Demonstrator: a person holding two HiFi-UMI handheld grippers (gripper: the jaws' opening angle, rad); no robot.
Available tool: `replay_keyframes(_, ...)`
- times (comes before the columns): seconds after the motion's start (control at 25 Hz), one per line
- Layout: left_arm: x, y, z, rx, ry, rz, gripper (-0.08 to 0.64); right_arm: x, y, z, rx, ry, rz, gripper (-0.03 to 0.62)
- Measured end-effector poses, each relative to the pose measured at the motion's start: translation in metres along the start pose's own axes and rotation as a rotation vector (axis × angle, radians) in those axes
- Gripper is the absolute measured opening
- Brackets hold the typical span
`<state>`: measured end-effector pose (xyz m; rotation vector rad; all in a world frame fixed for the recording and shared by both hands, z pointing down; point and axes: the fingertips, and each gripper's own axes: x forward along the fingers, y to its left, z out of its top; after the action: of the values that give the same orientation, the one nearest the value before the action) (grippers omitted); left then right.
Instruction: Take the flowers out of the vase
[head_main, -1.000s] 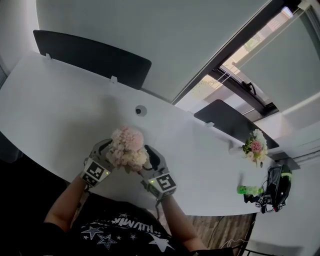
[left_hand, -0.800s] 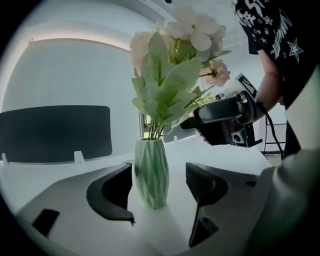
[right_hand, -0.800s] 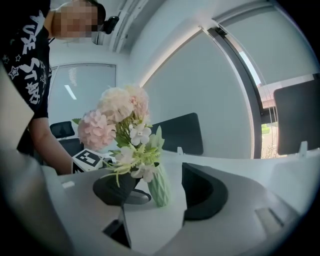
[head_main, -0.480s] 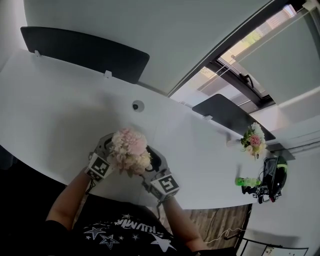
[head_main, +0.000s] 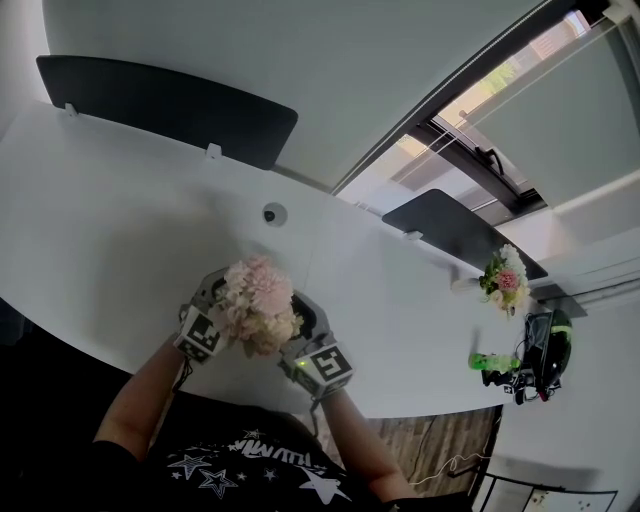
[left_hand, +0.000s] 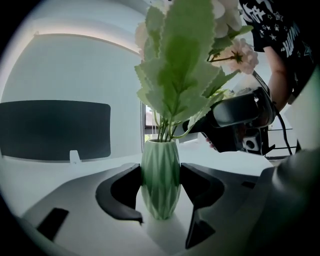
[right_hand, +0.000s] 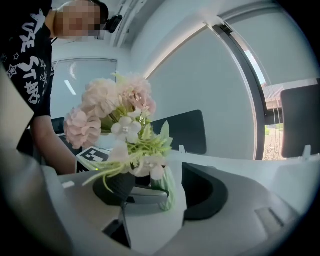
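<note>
Two grippers around one vase

Left gripper (head_main: 208, 300) clamps the ribbed green vase (left_hand: 160, 180), one jaw pressed to each side. Right gripper (head_main: 308, 322) faces it with jaws spread wide, gripping nothing. Pink and white flowers (head_main: 255, 300) stand in the vase, close to the white table's (head_main: 100, 200) near edge

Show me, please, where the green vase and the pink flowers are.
green vase (left_hand: 160, 180): left gripper view, middle of its ribbed body.
pink flowers (head_main: 255, 300): head view, middle of the bunch.
</note>
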<state>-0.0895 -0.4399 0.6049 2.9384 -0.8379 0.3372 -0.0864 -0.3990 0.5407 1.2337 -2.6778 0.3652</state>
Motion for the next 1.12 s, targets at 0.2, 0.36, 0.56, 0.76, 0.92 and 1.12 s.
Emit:
replay_keyframes(0.2, -0.004, 0.003, 0.007, 0.060, 0.029, 0.006, 0.259, 0.019, -0.002, 0.011, -0.027, -0.017, 0.014, 0.258)
replay_keyframes(0.36, -0.005, 0.002, -0.008, 0.036, 0.036, 0.003, 0.259, 0.033, -0.001, 0.020, -0.048, -0.025, 0.038, 0.258)
replay_keyframes(0.56, -0.003, 0.002, -0.002, 0.018, -0.004, 0.015, 0.259, 0.046, 0.003, 0.026, -0.039, -0.038, 0.063, 0.225)
replay_keyframes(0.76, -0.003, 0.003, -0.003, 0.018, -0.006, 0.017, 0.259, 0.050, 0.004, 0.030, -0.047, -0.046, 0.067, 0.139)
replay_keyframes(0.92, -0.003, 0.004, -0.005, 0.019, -0.009, 0.023, 0.259, 0.049, 0.003, 0.031, -0.043, -0.045, 0.068, 0.121)
replay_keyframes(1.12, -0.004, 0.003, -0.001, 0.013, -0.003, 0.015, 0.259, 0.042, -0.002, 0.045, -0.006, -0.079, 0.033, 0.101)
